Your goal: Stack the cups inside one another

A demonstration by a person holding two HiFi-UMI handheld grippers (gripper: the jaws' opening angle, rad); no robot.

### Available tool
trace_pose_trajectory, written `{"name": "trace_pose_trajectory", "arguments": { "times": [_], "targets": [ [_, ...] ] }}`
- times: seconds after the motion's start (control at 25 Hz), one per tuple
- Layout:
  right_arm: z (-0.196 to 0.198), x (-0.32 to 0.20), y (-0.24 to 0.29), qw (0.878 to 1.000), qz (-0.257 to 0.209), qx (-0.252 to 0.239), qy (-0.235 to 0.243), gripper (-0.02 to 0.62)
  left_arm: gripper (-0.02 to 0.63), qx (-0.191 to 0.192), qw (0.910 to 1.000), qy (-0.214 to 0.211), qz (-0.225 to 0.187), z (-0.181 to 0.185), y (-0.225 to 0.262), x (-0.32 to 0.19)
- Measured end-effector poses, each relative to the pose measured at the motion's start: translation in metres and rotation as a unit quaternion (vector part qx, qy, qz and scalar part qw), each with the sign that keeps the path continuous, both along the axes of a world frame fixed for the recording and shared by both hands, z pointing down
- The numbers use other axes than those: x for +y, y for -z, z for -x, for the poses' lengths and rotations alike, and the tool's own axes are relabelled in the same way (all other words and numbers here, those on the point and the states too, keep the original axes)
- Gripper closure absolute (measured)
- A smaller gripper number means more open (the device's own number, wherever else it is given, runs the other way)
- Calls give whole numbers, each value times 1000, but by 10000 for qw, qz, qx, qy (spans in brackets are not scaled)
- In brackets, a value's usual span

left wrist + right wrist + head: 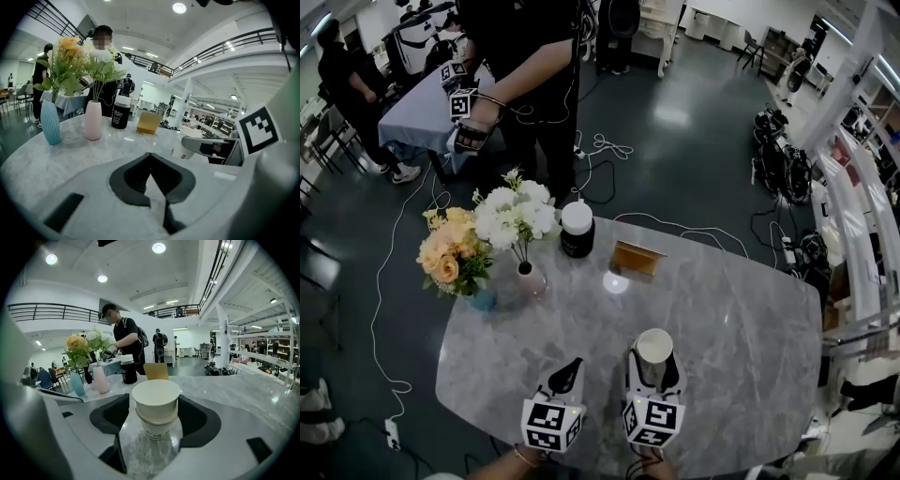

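Observation:
A stack of white paper cups [155, 408] stands upright on the grey marble table [741, 328], one cup nested in another. My right gripper [154, 414] has its jaws on either side of the stack, open, with a slim gap at the left pad. In the head view the cups [654, 347] sit between the right gripper's [653, 364] fingers near the table's front. My left gripper [574, 364] rests just left of it, shut with nothing held; its jaws meet at the tip [150, 157]. The left gripper view shows the cups [184, 152] to the right.
At the table's far side stand a black jar with a white lid [577, 231], a tan block [637, 258], a pink vase of white flowers [530, 278] and a blue vase of orange flowers [483, 300]. A person [534, 66] stands behind. Cables lie on the floor.

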State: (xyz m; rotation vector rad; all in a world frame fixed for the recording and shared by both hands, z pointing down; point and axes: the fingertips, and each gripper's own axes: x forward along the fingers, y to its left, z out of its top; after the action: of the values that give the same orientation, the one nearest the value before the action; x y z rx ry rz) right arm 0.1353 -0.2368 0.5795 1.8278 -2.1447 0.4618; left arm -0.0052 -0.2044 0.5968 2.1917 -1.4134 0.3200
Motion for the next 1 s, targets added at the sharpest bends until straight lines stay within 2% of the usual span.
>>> {"name": "trace_pose_trajectory", "arguments": {
  "times": [0.44, 0.76, 1.0],
  "targets": [
    [-1, 5, -2, 9989, 273, 383, -42, 304, 600, 57, 10000, -17, 61, -3, -3, 3],
    [2, 11, -5, 9987, 375, 352, 4, 304, 600, 93, 9999, -28, 63, -3, -3, 4],
    [-3, 13, 0, 9992, 247, 323, -60, 305, 600, 95, 10000, -29, 7, -4, 1, 5]
  ]
}}
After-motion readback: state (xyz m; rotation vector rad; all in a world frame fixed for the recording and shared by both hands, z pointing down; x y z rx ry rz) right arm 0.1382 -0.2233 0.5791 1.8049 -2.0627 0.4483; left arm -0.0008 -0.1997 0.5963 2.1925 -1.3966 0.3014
